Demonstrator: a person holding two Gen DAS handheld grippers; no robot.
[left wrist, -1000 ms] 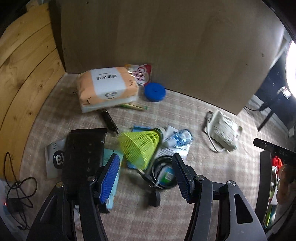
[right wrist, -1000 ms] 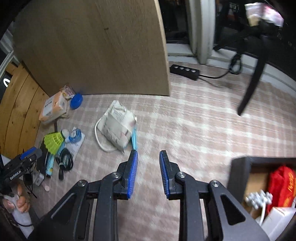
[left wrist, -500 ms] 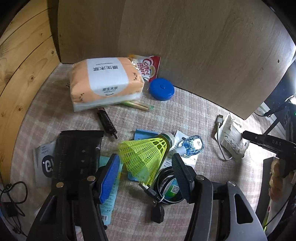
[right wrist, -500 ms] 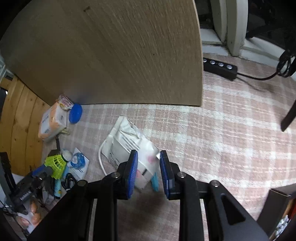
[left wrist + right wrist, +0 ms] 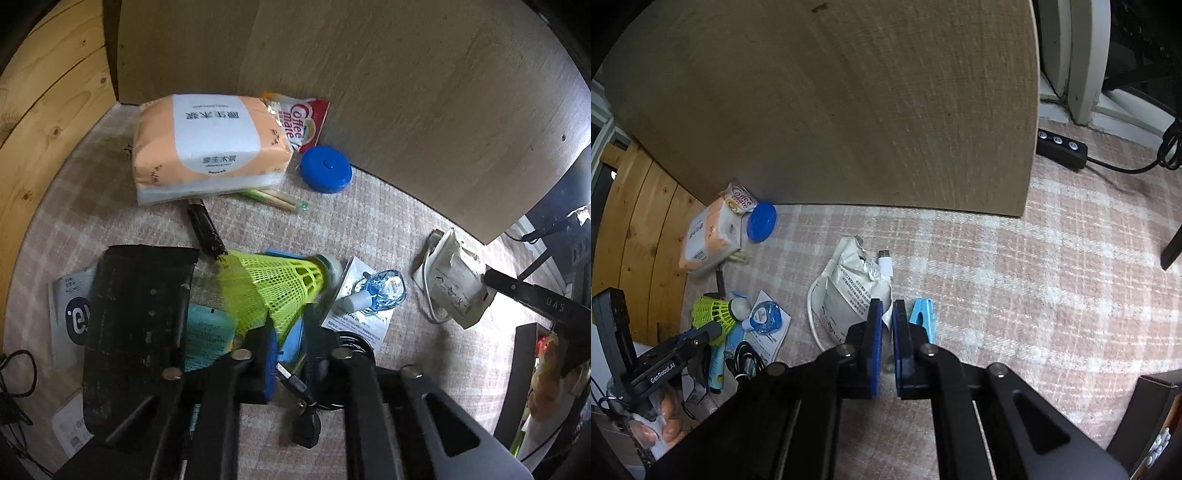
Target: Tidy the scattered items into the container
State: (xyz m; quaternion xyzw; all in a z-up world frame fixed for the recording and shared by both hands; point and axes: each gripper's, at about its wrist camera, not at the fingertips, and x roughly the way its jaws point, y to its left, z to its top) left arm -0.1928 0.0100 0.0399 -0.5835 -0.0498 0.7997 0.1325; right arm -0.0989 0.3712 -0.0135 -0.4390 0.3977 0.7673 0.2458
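Observation:
My left gripper (image 5: 290,332) has closed on the skirt of the yellow-green shuttlecock (image 5: 273,288), which lies on the rug among scattered items; it also shows in the right wrist view (image 5: 714,314). My right gripper (image 5: 886,314) is shut on the edge of the white paper pouch (image 5: 846,291), beside a light blue clip (image 5: 921,319). The dark container's corner (image 5: 1156,398) sits at the lower right, and also shows in the left wrist view (image 5: 524,354).
An orange tissue pack (image 5: 207,144), Coffee mate sachet (image 5: 303,118), blue round lid (image 5: 325,173), chopsticks (image 5: 277,199), black pen (image 5: 205,229), black pouch (image 5: 136,314), leaflet with blue packet (image 5: 369,295) and black cable (image 5: 306,421) lie around. A wooden board (image 5: 849,110) stands behind. A power strip (image 5: 1060,146) lies far right.
My left gripper moved forward and closed on the shuttlecock's skirt. My right gripper moved down to the white pouch and closed on its edge.

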